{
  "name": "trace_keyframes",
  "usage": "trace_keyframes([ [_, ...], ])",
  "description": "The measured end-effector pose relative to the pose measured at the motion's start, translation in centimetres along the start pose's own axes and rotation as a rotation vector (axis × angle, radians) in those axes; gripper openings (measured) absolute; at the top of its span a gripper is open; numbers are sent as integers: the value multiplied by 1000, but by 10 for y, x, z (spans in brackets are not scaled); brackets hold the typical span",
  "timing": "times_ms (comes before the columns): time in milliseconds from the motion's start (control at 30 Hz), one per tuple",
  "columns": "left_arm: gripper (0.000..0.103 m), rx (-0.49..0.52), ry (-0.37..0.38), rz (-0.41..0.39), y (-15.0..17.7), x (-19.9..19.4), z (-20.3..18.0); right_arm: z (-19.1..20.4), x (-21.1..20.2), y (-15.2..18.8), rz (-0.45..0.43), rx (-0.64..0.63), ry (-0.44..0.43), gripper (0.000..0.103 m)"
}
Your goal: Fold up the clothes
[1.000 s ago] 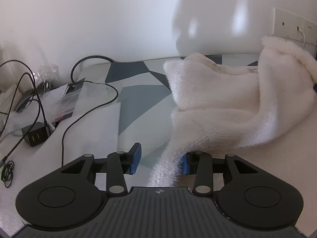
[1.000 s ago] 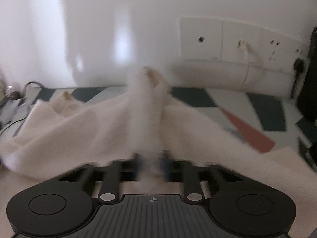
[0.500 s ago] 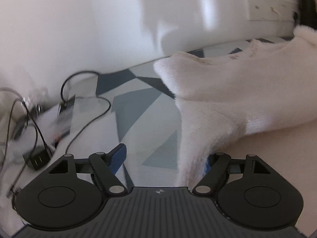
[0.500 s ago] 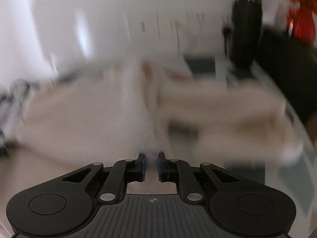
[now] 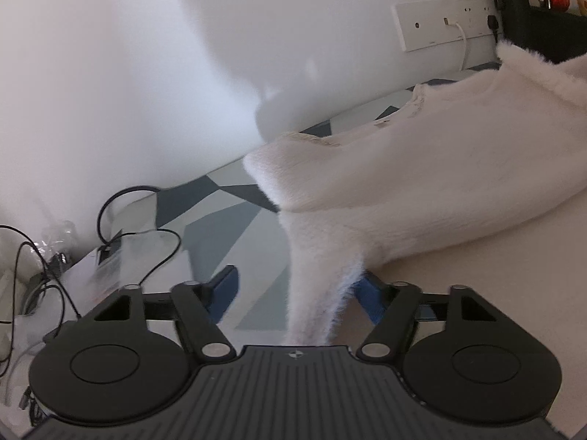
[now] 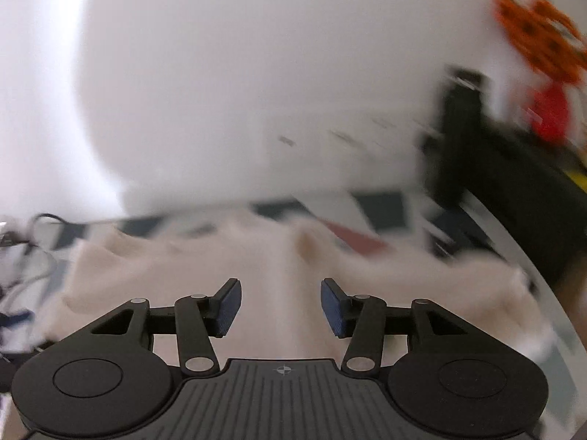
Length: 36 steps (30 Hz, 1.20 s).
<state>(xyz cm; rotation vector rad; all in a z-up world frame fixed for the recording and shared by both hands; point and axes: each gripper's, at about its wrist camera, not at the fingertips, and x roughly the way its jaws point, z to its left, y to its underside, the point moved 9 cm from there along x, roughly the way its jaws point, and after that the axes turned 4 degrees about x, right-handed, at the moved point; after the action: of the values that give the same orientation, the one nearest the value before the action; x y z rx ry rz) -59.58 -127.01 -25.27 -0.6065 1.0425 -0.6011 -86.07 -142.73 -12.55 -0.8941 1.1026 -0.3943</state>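
Fleece garment [image 5: 422, 190], white, drapes from 6 to 2 o'clock across the patterned tabletop [image 5: 220, 227]; a strip hangs between the wide-apart left gripper [image 5: 297, 289]. Right gripper [image 6: 280, 306], clamped half a second ago, now gapes over seemingly slack, blurred cloth.

Probably a home: wall sockets [image 5: 445, 25], patterned tabletop [image 5: 216, 220], tangled cables [image 5: 139, 227].
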Motion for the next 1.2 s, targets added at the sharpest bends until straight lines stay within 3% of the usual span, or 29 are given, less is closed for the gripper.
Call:
trace_keyframes([
  [33,39,-5,3,2,0,1,-1,15,11,-10,-9,-32,-35,44],
  [100,19,-39,30,16,2,1,-3,48,37,-24,-29,-113,-111,42],
  [200,14,-75,36,15,5,-2,-3,101,84,-33,-14,-205,-218,41],
  [333,12,-138,49,19,7,-5,-2,163,146,-24,85,-278,-379,41],
  [500,12,-245,58,36,8,-3,5,216,190,0,167,-373,-491,40],
  [800,12,-518,107,67,18,4,27,217,220,31,238,-335,-551,40],
  [933,12,-582,111,80,24,6,32,206,228,33,235,-264,-568,39],
  [1200,12,-710,143,99,32,10,42,199,221,35,205,-269,-570,39],
])
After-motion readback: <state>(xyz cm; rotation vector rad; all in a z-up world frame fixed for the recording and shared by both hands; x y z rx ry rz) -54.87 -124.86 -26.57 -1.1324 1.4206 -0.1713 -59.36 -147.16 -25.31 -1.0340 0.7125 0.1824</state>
